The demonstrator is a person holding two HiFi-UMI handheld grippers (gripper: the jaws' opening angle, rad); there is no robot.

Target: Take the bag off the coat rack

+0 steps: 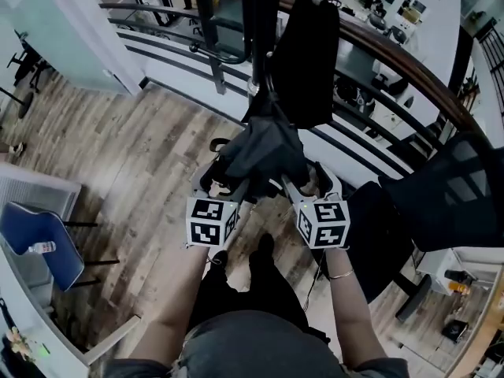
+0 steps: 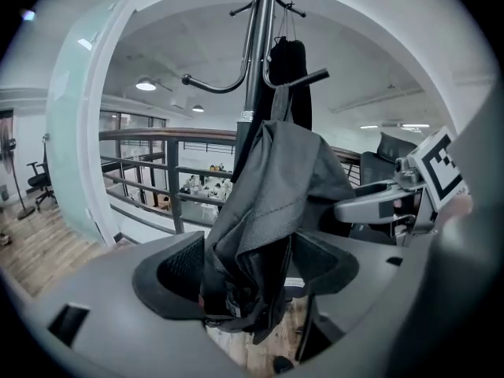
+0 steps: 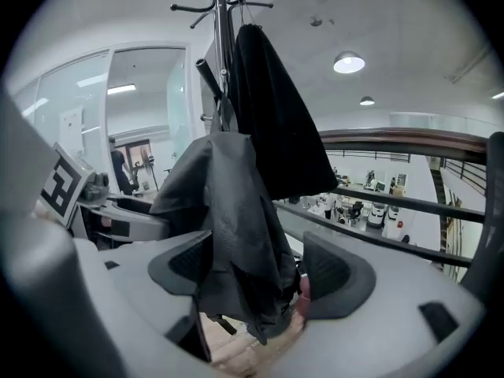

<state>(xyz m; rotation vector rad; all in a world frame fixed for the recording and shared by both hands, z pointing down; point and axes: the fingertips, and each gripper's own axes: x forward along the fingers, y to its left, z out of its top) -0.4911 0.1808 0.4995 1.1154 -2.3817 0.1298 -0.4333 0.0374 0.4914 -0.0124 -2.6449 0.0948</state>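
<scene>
A dark grey bag [image 1: 264, 152] hangs by its strap from a hook of the black coat rack pole [image 1: 260, 30], next to a black garment [image 1: 307, 61]. My left gripper [image 1: 224, 181] and right gripper [image 1: 311, 183] are side by side at the bag's lower end. In the left gripper view the bag [image 2: 276, 187] hangs down between the wide jaws of the left gripper [image 2: 248, 270], its folds brushing the left pad. In the right gripper view the bag [image 3: 228, 203] droops between the spread jaws of the right gripper [image 3: 260, 270]. Neither pair clamps it.
A curved wooden railing [image 1: 394, 53] runs close behind the rack, over a lower floor. A black mesh office chair [image 1: 441, 187] stands at the right. A blue chair [image 1: 39, 239] with a water bottle [image 1: 39, 248] is at the left. The floor is wood planks.
</scene>
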